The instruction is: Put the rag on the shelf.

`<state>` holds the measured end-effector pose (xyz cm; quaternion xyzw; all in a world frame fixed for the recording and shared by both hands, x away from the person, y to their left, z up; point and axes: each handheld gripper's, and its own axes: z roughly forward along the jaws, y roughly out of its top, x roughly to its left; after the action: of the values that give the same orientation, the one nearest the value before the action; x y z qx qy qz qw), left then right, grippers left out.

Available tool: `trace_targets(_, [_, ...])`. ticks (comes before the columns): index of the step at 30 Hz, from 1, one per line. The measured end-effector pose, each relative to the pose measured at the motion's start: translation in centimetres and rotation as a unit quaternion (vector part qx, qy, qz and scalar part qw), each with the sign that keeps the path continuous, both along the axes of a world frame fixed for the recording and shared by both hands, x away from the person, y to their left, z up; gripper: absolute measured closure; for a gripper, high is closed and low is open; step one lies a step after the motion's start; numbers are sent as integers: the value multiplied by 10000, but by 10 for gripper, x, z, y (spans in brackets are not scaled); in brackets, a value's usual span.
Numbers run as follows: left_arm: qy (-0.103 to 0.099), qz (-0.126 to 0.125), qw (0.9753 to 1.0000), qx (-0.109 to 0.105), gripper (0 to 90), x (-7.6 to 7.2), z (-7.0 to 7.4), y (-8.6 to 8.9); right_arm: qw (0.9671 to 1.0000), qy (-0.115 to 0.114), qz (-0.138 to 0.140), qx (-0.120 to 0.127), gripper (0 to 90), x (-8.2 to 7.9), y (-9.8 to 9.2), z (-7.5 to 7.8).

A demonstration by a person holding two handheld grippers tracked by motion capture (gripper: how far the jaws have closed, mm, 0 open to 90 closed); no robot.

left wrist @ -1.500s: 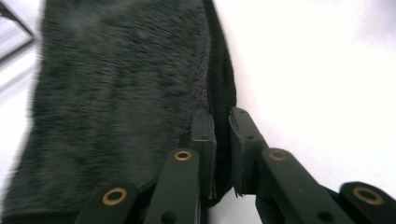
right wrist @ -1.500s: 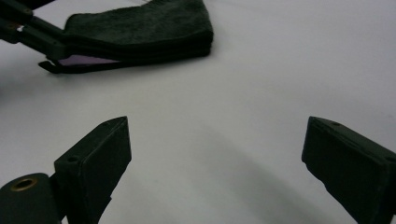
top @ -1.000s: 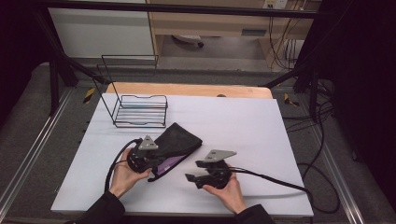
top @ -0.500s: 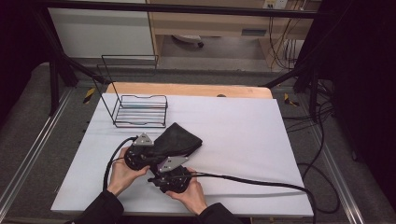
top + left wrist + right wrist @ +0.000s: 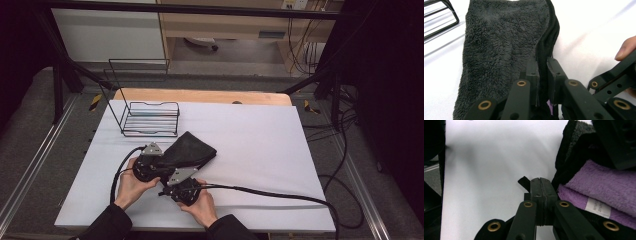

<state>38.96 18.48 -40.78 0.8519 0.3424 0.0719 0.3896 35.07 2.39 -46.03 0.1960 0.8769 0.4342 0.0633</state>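
A black fleece bag [image 5: 189, 150] lies on the white table [image 5: 260, 145] left of centre, its fuzzy side [image 5: 499, 45] up. Folded purple cloth [image 5: 604, 187] with a white label [image 5: 597, 207] fills its open near end. My left gripper [image 5: 150, 162] is shut [image 5: 542, 72] on the bag's black rim. Just right of it, my right gripper [image 5: 176, 186] has its jaws pressed together [image 5: 540, 187] on a small black tab [image 5: 524, 182] at the bag's mouth. The bag's dark wall [image 5: 574, 152] rises beside the purple cloth.
A black wire rack [image 5: 150, 117] stands behind the bag at the table's back left, its bars [image 5: 439, 22] near the fleece. The right gripper's cable [image 5: 270, 192] trails across the front right. A wooden board [image 5: 200, 96] borders the far edge.
My right gripper has crossed left from beside the bag to its near end, next to the left gripper, and now stands shut there. The left gripper has kept its hold.
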Motion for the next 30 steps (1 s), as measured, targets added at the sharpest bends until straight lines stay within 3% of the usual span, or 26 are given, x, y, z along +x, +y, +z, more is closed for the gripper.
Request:
trace_targets(2, [3,7,10000,-16,810,0,0,0,10000,-27,35,7,900,0,0,1])
trace_targets(3, [5,4,10000,-19,809,0,0,0,9999,-81,58,58,827,-1,0,2])
trace_targets(5, [9,8,10000,-32,809,1,0,1,9999,-109,49,84,809,-1,0,3])
trace_targets(6, [7,16,10000,-50,809,1,0,1,9999,-63,37,130,733,1,1,2])
trace_targets(7, [-3,18,10000,-61,809,1,1,1,9999,-63,37,130,733,1,1,2])
trace_targets(9, [-7,19,10000,-73,809,2,0,2,9999,-90,91,57,681,1,4,0])
trace_targets(12, [5,16,10000,-61,809,3,0,2,9996,-130,244,-112,675,0,12,-1])
trace_targets(16, [2,10,10000,-61,808,2,0,2,9992,-191,288,-197,779,0,17,-1])
trace_targets(17, [2,7,10000,-66,809,2,0,2,9994,-164,213,-197,858,0,16,-1])
trace_targets(18, [2,7,10000,-66,809,2,0,2,9994,-167,214,-210,882,0,16,0])
trace_targets(24, [55,-48,9998,-181,809,0,3,3,9994,-49,279,-209,899,-3,2,13])
trace_targets(28, [93,-236,9993,-267,808,-5,7,-2,9992,1,310,-245,900,-7,-16,25])
trace_targets(30, [106,-401,9987,-287,807,-11,10,-13,9991,34,322,-286,900,-10,-27,30])
